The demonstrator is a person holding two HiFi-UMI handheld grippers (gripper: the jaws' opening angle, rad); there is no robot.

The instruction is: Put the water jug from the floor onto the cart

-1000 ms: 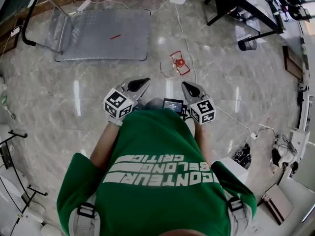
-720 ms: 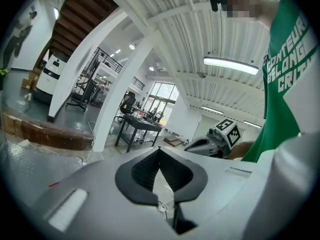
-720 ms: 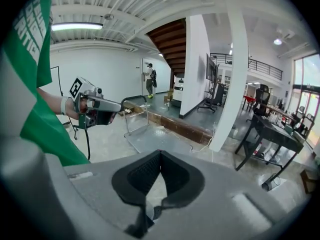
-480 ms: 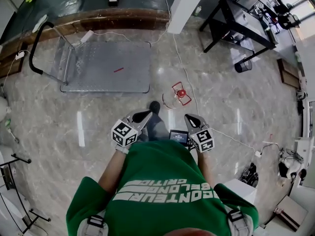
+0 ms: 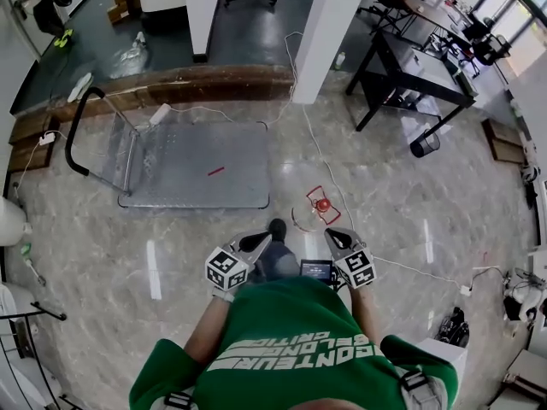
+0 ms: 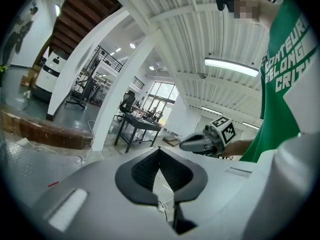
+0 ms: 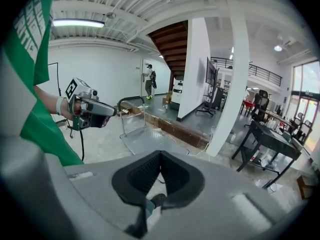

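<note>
Person has stepped up to the water jug (image 5: 320, 205), cart (image 5: 197, 173) close by. Left gripper (image 5: 256, 243) and right gripper (image 5: 335, 236) both pinched shut, empty, so no pickup yet

Bare floor (image 5: 171, 237) up to the cart (image 5: 197, 165); thin cable (image 5: 309, 135), seemingly slack, past the water jug (image 5: 322, 204)

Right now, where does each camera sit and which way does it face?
Head view: on the person's head, steeply down: cart, water jug, left gripper, right gripper, green shirt.
Left gripper view: on left gripper, roughly level, past shut jaws to right gripper, green shirt.
Right gripper view: on right gripper, tilted down, past shut jaws to cart, left gripper.
Shared: cart in head and right gripper views.
</note>
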